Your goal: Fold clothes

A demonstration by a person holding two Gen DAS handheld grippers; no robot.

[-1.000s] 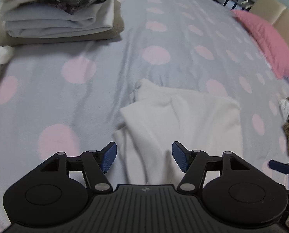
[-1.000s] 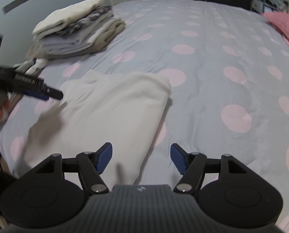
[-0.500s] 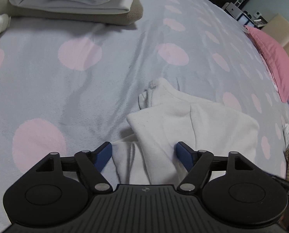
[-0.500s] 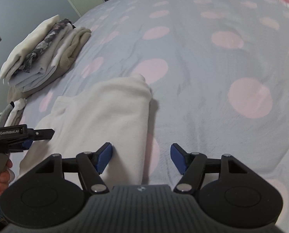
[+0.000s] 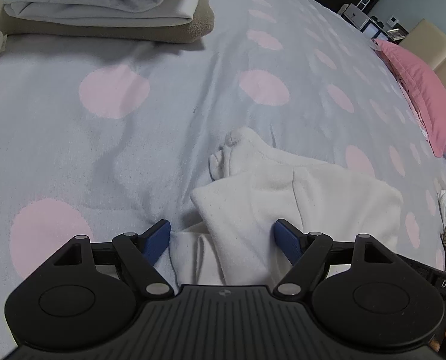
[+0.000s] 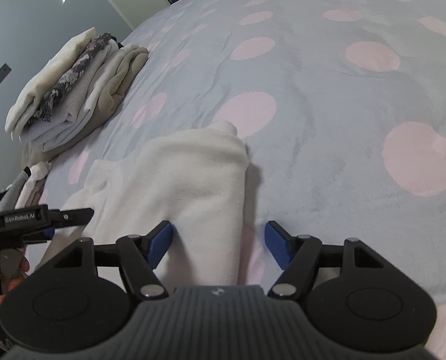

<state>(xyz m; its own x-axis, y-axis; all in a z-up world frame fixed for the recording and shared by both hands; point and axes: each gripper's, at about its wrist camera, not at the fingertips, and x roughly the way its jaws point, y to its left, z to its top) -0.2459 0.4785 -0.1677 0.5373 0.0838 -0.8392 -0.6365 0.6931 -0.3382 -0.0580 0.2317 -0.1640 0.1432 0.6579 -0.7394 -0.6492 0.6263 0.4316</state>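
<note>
Both grippers, left gripper (image 5: 222,237) and right gripper (image 6: 219,241), spread wide over the partly folded, fluffy white garment (image 6: 175,180) on the near bedspread (image 6: 327,96).

One white garment (image 5: 297,198), one folded stack (image 6: 73,90), one pink pillow (image 5: 417,96).

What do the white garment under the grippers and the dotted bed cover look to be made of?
White garment: likely fleece, matte and fuzzy, with thick soft rounded folds. Dotted bed cover: apparently plush fabric, grey with pink dots; the short nap shows brushed streaks and shallow creases. The fibre of neither can be told.
</note>
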